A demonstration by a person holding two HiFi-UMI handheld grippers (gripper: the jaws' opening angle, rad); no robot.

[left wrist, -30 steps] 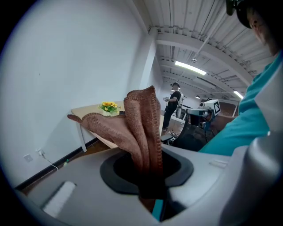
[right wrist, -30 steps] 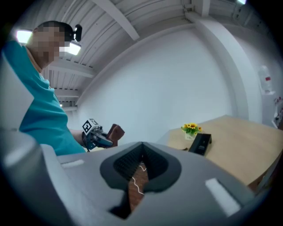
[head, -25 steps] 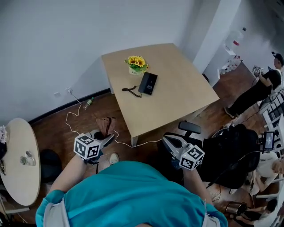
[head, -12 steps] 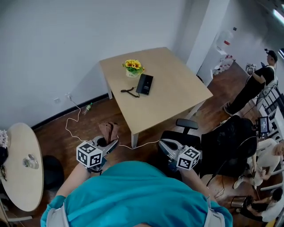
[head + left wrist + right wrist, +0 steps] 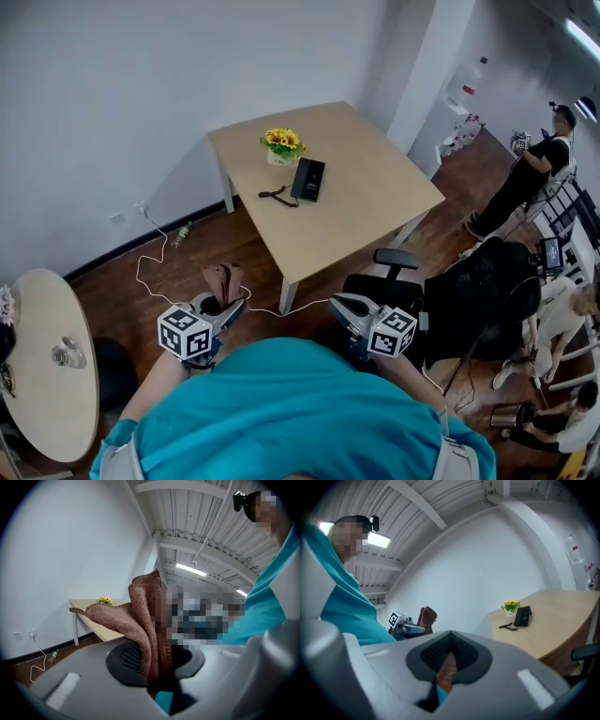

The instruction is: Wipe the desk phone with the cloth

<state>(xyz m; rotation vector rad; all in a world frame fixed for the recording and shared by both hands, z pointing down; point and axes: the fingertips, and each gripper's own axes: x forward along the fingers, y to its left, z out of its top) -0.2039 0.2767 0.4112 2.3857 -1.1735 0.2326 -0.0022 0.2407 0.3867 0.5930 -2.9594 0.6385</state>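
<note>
The black desk phone (image 5: 309, 178) lies on the square wooden table (image 5: 375, 202), next to a pot of yellow flowers (image 5: 282, 142) and a dark cord (image 5: 274, 194). I stand well back from the table, both grippers low in front of me. My left gripper (image 5: 228, 302) is shut on a brown knitted cloth (image 5: 222, 279), which stands up between its jaws (image 5: 145, 620). The right gripper (image 5: 339, 304) is shut with nothing in it. The right gripper view shows the phone (image 5: 524, 616) far off on the table.
A black office chair (image 5: 441, 300) stands between me and the table's near right corner. A white cable (image 5: 150, 262) and a bottle (image 5: 180, 232) lie on the wooden floor at the left. There is a round side table (image 5: 47, 375) at far left and people (image 5: 525, 187) at right.
The head view has shifted slightly, with the table a little higher and further left. Both grippers stay low in front of me, the left still holding the cloth.
</note>
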